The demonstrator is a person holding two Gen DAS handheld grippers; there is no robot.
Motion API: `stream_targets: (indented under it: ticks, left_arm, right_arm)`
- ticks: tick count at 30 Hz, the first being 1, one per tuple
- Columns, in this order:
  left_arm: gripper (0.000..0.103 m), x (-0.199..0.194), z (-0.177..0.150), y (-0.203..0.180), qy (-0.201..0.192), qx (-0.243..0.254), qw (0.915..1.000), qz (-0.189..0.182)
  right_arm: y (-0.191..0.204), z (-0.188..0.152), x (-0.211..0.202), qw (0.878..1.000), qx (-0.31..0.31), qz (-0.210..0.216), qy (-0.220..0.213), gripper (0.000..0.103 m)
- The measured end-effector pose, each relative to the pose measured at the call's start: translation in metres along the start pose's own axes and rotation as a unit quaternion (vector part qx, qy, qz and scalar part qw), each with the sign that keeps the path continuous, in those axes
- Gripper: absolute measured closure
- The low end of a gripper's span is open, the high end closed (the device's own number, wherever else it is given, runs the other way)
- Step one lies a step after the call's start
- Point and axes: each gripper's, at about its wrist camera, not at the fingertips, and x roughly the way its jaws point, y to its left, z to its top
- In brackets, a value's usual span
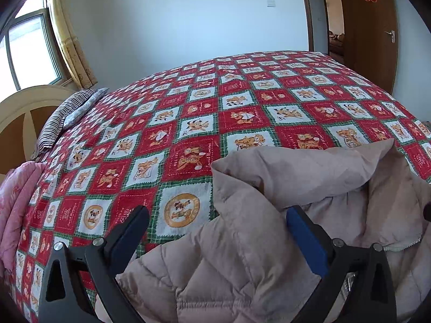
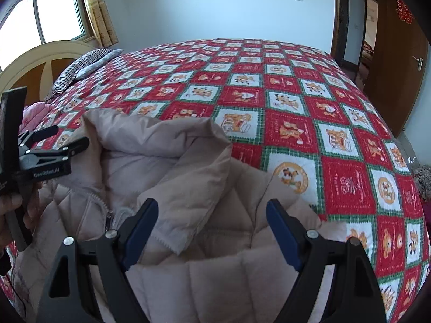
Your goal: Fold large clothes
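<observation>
A beige quilted puffer jacket lies on the bed's near edge, its zipper and collar facing up, with a fold of hood or collar raised in the middle. Just above the jacket's left part, my left gripper stands wide open and its blue pads press on nothing. It also shows from the side, held in a hand at the left rim of the right wrist view. My right gripper hovers open over the jacket's right shoulder area, the fabric lying loose below its fingers.
The bed wears a red, white and green patchwork blanket with wide bare room beyond the jacket. A striped pillow and a cream headboard sit at the left, and a folded pink quilt lies at the near left. A brown door stands at the right.
</observation>
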Motion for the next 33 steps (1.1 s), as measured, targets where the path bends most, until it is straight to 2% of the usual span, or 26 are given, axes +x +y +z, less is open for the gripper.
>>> stream_targets:
  ticks: [1, 2, 3, 4, 5, 6, 7, 8, 9, 10, 13, 16, 20, 24, 29, 31, 33]
  left_arm:
    - [0.011, 0.003, -0.001, 0.000, 0.003, 0.001, 1.0000, -0.006]
    - [0.034, 0.007, -0.001, -0.001, 0.009, 0.002, 0.9998, -0.020]
    - [0.047, 0.010, -0.002, -0.002, 0.017, 0.004, 0.9991, -0.037]
    - [0.067, 0.014, -0.003, -0.003, 0.027, 0.009, 0.9983, -0.051]
    - [0.074, 0.015, -0.005, -0.005, 0.031, 0.016, 0.9980, -0.053]
    - [0.077, 0.014, -0.006, -0.006, 0.030, 0.024, 0.9979, -0.053]
    - [0.085, 0.012, -0.007, -0.007, 0.027, 0.029, 0.9976, -0.058]
    - [0.091, 0.008, -0.008, -0.006, 0.024, 0.031, 0.9971, -0.065]
    - [0.094, 0.004, -0.009, -0.004, 0.021, 0.033, 0.9970, -0.067]
    - [0.095, -0.001, -0.009, -0.001, 0.017, 0.033, 0.9970, -0.069]
    - [0.097, -0.019, -0.009, 0.013, 0.003, 0.026, 0.9969, -0.074]
    - [0.098, -0.036, -0.017, 0.023, -0.007, 0.024, 0.9962, -0.083]
    - [0.098, -0.043, -0.042, 0.032, 0.005, 0.013, 0.9959, -0.089]
    - [0.098, -0.032, -0.067, 0.030, 0.034, 0.022, 0.9958, -0.083]
    - [0.097, -0.059, -0.069, 0.027, 0.009, 0.021, 0.9965, -0.081]
    - [0.095, -0.076, -0.067, 0.024, -0.006, 0.037, 0.9964, -0.076]
    - [0.089, -0.097, -0.066, 0.023, -0.028, 0.050, 0.9960, -0.069]
  right_arm:
    - [-0.002, 0.007, 0.010, 1.000, 0.000, 0.000, 0.009, 0.018]
    - [-0.003, 0.012, 0.018, 1.000, -0.002, -0.001, 0.016, 0.018]
    - [-0.005, 0.017, 0.026, 1.000, -0.004, -0.004, 0.017, 0.018]
    - [-0.006, 0.022, 0.033, 1.000, -0.009, -0.008, 0.014, 0.018]
    - [-0.007, 0.026, 0.039, 1.000, -0.012, -0.007, 0.013, 0.019]
    - [-0.007, 0.030, 0.046, 1.000, -0.014, -0.004, 0.013, 0.019]
    - [-0.006, 0.033, 0.052, 1.000, -0.018, -0.004, 0.016, 0.028]
    - [-0.006, 0.035, 0.057, 0.999, -0.024, -0.007, 0.024, 0.052]
    - [-0.004, 0.037, 0.061, 0.999, -0.034, -0.012, 0.035, 0.070]
    - [0.000, 0.036, 0.061, 0.998, -0.049, -0.022, 0.038, 0.096]
    - [0.010, 0.032, 0.040, 0.996, -0.080, -0.030, 0.018, 0.098]
    - [0.013, 0.019, 0.012, 0.996, -0.085, -0.023, -0.003, 0.099]
    - [0.010, -0.009, -0.014, 0.996, -0.084, -0.019, -0.014, 0.100]
    - [0.011, -0.032, 0.004, 0.994, -0.099, -0.039, 0.021, 0.101]
    - [0.009, -0.040, 0.012, 0.995, -0.090, -0.047, 0.024, 0.101]
    - [0.008, -0.042, 0.014, 0.994, -0.090, -0.048, 0.026, 0.101]
    - [0.006, -0.044, 0.015, 0.995, -0.089, -0.047, 0.026, 0.101]
